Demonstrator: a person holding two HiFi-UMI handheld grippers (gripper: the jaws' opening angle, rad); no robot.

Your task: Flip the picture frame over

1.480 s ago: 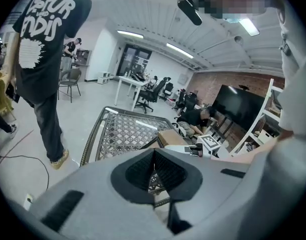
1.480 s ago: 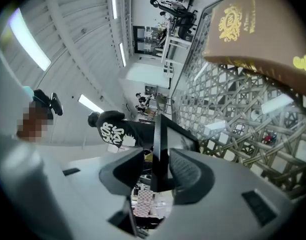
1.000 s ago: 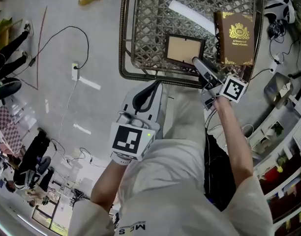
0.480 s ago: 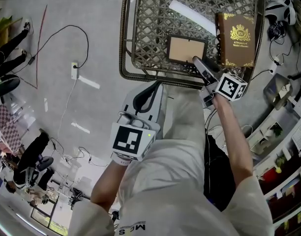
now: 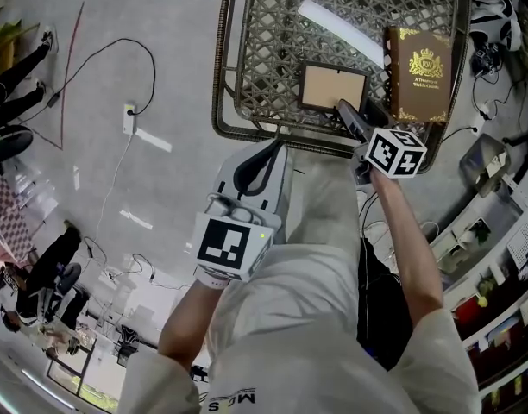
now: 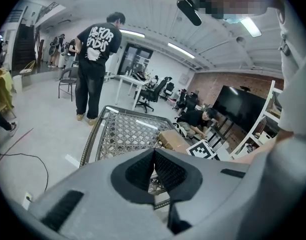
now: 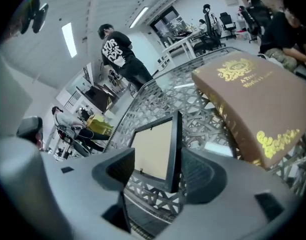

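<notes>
The picture frame (image 5: 333, 89) lies on the metal lattice table (image 5: 255, 50) with its tan backing up inside a black border. My right gripper (image 5: 352, 117) reaches in at the frame's near right corner. In the right gripper view that corner of the frame (image 7: 155, 146) stands between the two jaws, which are opening; the pads do not press on it. My left gripper (image 5: 257, 160) hangs in front of the table's near rim, away from the frame. Its pads (image 6: 154, 171) meet with nothing between them.
A brown book with gold print (image 5: 417, 73) lies just right of the frame. The table's raised rim (image 5: 273, 136) runs below my right gripper. A person in a black T-shirt (image 6: 95, 64) stands beyond the table. Cables (image 5: 117, 102) cross the floor at left; shelves (image 5: 506, 266) stand at right.
My right gripper has rolled and dipped a little at the frame's near corner, its marker cube turning. The frame still lies backing up. The left gripper has not moved.
</notes>
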